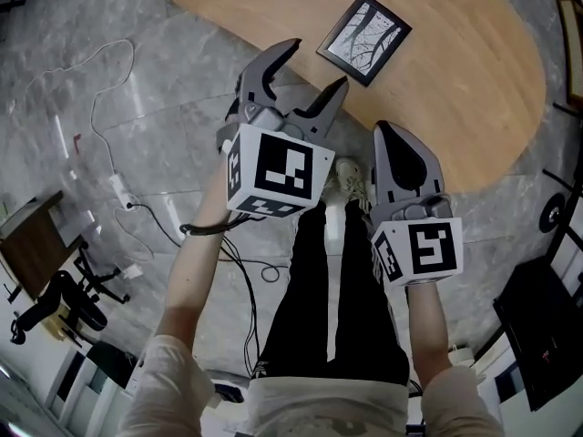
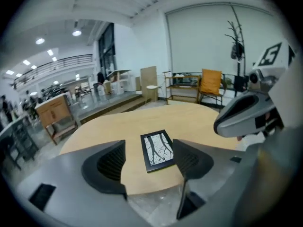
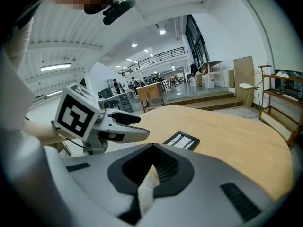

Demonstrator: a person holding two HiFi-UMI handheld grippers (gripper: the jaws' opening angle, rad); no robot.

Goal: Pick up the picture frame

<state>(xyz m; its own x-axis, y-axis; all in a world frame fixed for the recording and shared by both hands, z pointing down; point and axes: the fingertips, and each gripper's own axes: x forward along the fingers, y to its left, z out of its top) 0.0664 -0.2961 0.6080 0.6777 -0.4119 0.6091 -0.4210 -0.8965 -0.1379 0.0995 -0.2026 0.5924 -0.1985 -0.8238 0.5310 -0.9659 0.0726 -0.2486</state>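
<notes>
The picture frame point(image 1: 364, 38) is judged light, stiff and probably glass-fronted, so it is best taken by one thin edge and lifted gently. It lies flat on the wooden counter point(image 1: 474, 89), close to the near rim, just ahead of the left claw point(image 1: 318, 63), whose jaws are spread with nothing between them. The right claw point(image 1: 394, 137) is seen with its jaws pressed together.

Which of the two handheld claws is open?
The left gripper: its jaws stand apart, and the picture frame shows between them in its own view. The right gripper has its jaws together.
</notes>
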